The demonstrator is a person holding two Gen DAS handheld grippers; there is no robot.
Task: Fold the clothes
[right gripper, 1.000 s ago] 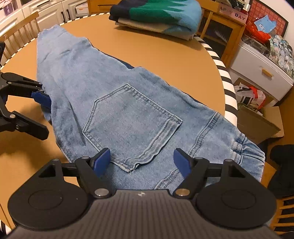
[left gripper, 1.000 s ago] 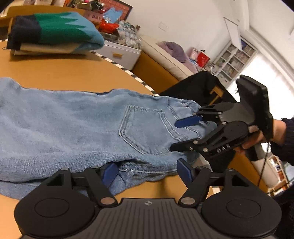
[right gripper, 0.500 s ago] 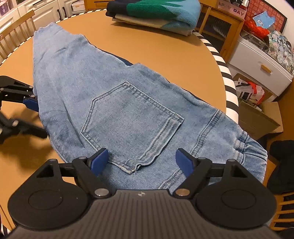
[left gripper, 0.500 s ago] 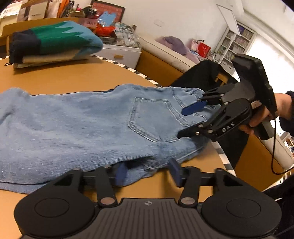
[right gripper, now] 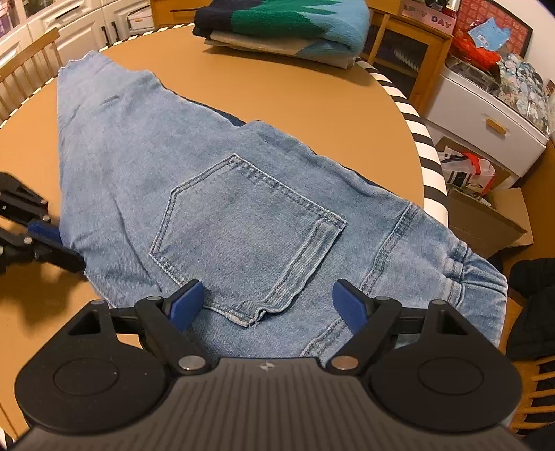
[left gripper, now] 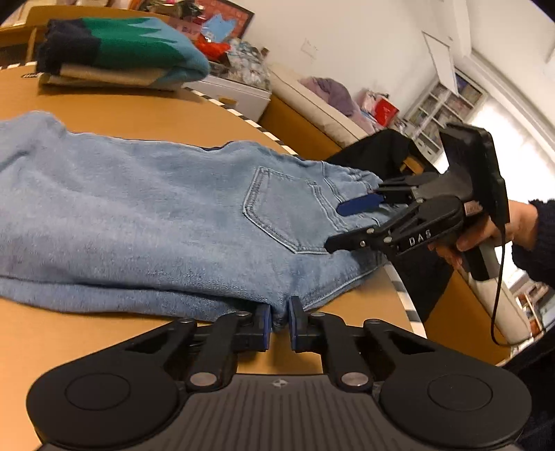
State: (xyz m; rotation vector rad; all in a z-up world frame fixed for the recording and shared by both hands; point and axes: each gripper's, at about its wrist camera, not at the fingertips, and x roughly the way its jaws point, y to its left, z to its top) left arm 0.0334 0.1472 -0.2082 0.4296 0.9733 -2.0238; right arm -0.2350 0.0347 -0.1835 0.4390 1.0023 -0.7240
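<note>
Where left claw (left gripper: 278, 321) closes on jeans (left gripper: 156, 215) — edge hidden, pinched.

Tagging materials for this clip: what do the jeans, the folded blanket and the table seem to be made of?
Jeans: light-blue denim, going by the woven texture, doubled stitching and patch pocket. Blanket: soft, fuzzy, probably fleece or knit; matte nap, in navy, green and pale blue. Table: smooth tan top, matte, possibly laminate or painted wood; no grain visible, striped edge band.
</note>
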